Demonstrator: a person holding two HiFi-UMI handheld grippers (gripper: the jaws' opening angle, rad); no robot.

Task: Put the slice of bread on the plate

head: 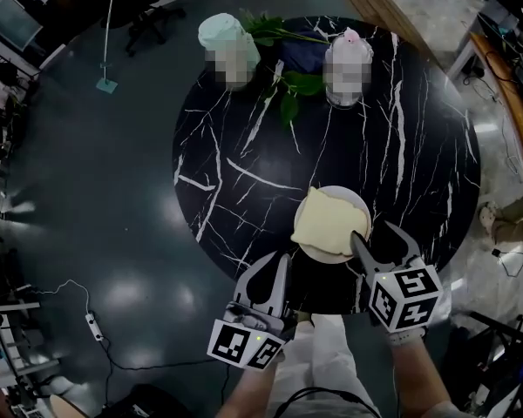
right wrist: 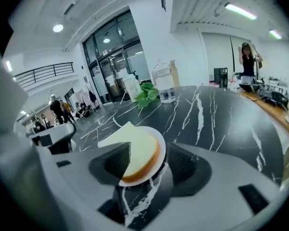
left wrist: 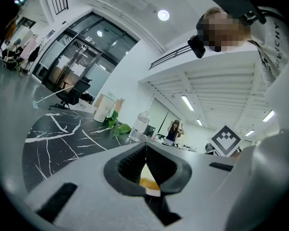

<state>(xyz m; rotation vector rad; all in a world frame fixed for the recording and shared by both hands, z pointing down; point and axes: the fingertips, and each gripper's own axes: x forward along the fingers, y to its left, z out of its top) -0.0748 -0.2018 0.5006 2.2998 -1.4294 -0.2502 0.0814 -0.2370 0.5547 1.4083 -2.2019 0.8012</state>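
Note:
A pale slice of bread (head: 327,220) lies flat on a small white plate (head: 359,205) near the front edge of the black marble table (head: 401,138). My right gripper (head: 372,232) stands open just to the right of the plate's near rim. In the right gripper view the bread (right wrist: 135,150) and plate (right wrist: 160,150) sit in front of the right gripper (right wrist: 149,160), and neither pad presses on them. My left gripper (head: 279,258) hovers at the table's front edge, left of the plate. Its tips meet in the left gripper view (left wrist: 145,148), with nothing held.
At the back of the table stand a pale green-lidded container (head: 227,37) and a clear bottle (head: 349,55), with green leaves (head: 292,81) and a dark cloth between them. A power strip (head: 94,325) and its cable lie on the floor at the left.

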